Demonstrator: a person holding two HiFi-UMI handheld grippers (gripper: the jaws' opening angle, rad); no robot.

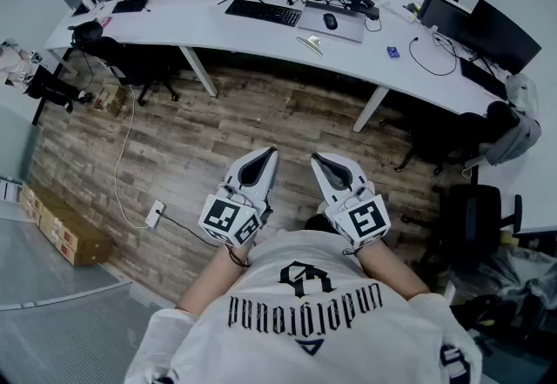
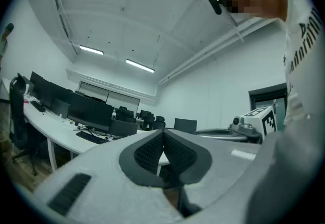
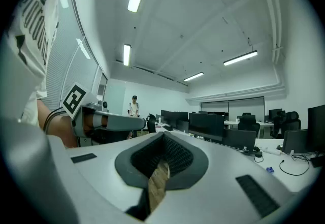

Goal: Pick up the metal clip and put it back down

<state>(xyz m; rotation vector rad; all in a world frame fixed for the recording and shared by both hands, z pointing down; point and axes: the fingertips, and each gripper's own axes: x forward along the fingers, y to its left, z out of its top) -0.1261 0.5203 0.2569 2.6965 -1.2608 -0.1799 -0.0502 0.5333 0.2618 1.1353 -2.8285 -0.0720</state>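
Observation:
A small shiny metal piece (image 1: 311, 44), which may be the clip, lies on the long white desk (image 1: 218, 25) in front of a keyboard, too small to tell for certain. Both grippers are held close to the person's chest, above the wooden floor and well short of the desk. In the head view my left gripper (image 1: 269, 151) points forward with its jaws together, and my right gripper (image 1: 315, 156) beside it is the same. The left gripper view shows the left gripper (image 2: 163, 131) shut with nothing in it. The right gripper (image 3: 163, 134) is also shut and holds nothing.
Monitors, a black keyboard (image 1: 263, 11), a mouse (image 1: 330, 21) and cables crowd the desk. Black office chairs (image 1: 474, 217) stand at the right and under the desk. Cardboard boxes (image 1: 61, 230) and a floor cable (image 1: 130, 156) lie at the left. A person (image 3: 134, 105) stands far off.

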